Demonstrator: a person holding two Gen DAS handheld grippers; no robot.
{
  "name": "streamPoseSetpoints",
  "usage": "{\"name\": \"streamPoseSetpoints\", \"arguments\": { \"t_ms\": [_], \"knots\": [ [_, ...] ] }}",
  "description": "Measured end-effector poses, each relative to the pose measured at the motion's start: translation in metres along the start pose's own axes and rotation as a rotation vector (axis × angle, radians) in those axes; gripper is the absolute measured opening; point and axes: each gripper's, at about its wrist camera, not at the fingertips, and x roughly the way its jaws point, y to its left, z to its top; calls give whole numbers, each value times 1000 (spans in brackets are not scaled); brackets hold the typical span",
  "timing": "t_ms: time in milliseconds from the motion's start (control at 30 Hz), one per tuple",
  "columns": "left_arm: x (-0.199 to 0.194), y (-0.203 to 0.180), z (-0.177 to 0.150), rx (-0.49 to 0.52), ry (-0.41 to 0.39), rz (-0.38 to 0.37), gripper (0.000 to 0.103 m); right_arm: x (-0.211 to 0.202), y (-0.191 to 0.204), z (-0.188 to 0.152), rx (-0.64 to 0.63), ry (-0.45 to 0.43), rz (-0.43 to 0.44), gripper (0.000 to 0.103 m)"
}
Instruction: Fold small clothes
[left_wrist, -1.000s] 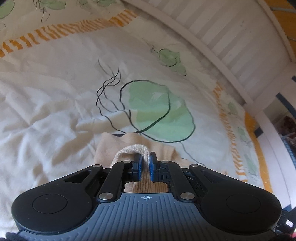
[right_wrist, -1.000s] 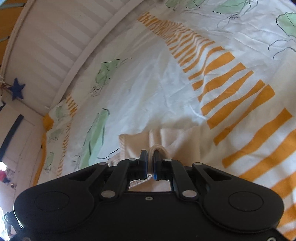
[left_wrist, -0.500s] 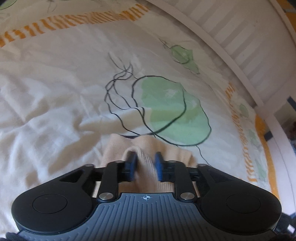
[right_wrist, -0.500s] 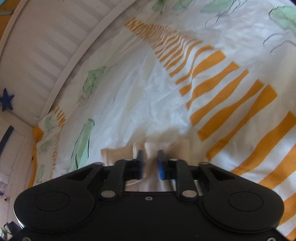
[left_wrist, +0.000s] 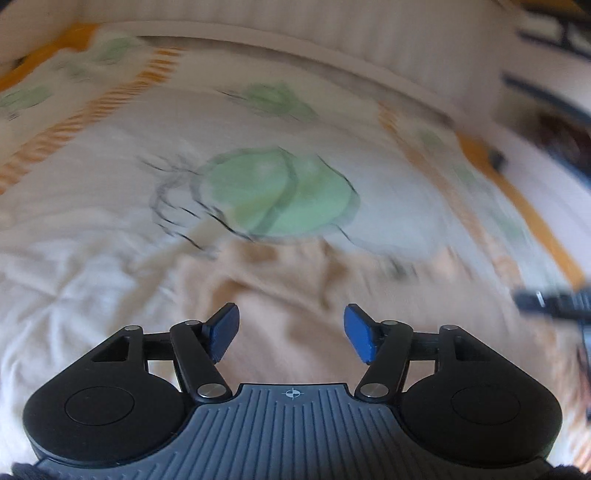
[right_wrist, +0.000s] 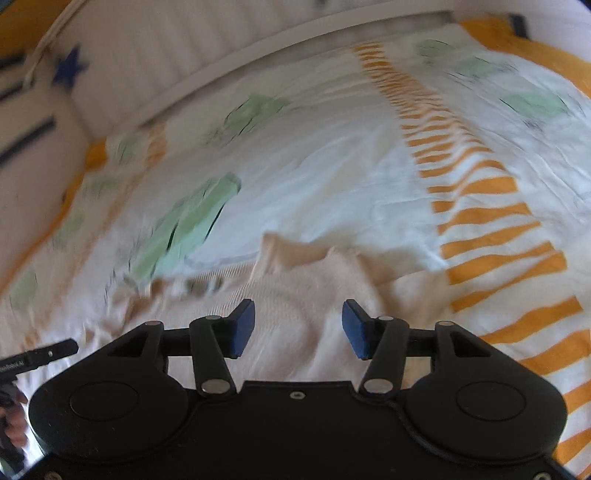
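A small beige knit garment (left_wrist: 295, 288) lies rumpled on the bed cover, straight ahead of both grippers; it also shows in the right wrist view (right_wrist: 306, 284). My left gripper (left_wrist: 291, 332) is open and empty, its blue pads wide apart just above the garment. My right gripper (right_wrist: 298, 328) is open and empty too, above the garment's other end. Part of the right gripper shows at the right edge of the left wrist view (left_wrist: 554, 299). Part of the left gripper shows at the left edge of the right wrist view (right_wrist: 40, 356). Both views are blurred by motion.
The garment lies on a white bed cover (left_wrist: 92, 229) with green leaf prints (left_wrist: 277, 192) and orange stripes (right_wrist: 491, 229). A white slatted bed rail (right_wrist: 184, 48) with a blue star (right_wrist: 68, 68) runs along the far side.
Both grippers have opened wide and let go of the beige garment, then pulled back and up from it. The garment now lies loose on the cover.
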Motion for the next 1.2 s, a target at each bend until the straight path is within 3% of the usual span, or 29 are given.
{"name": "streamPoseSetpoints", "arguments": {
  "t_ms": [67, 167, 267, 367, 600, 867, 900, 967, 1033, 1067, 1100, 1200],
  "knots": [
    [7, -5, -10, 42, 29, 13, 61, 5, 6, -3, -30, 17, -2, 60],
    [17, 3, -18, 26, 88, 88, 61, 7, 3, -1, -25, 18, -21, 63],
    [13, 10, -11, 14, 61, 82, 61, 8, -7, 8, -28, -1, -62, 69],
    [15, 11, 2, 77, 35, 96, 61, 16, -14, 17, -50, 10, -80, 69],
    [33, 5, 14, 284, 57, 126, 61, 35, -24, 23, -74, 53, -45, 69],
    [53, 3, 24, 334, 44, 88, 60, 47, -29, 20, -76, 66, -20, 68],
    [54, 2, 25, 345, 36, 75, 59, 47, -29, 20, -74, 61, -19, 66],
    [53, -2, 24, 360, 5, 55, 48, 46, -28, 20, -73, 48, -18, 48],
    [54, -4, 22, 356, -1, 51, 25, 45, -28, 19, -76, 43, -10, 31],
    [54, -4, 22, 354, 0, 53, 18, 43, -27, 17, -86, 36, -8, 17],
    [55, -4, 21, 351, -5, 58, 12, 42, -25, 15, -97, 29, -7, 15],
    [51, -1, 20, 313, -35, 65, 5, 34, -19, 12, -126, 3, -6, 13]
  ]
}}
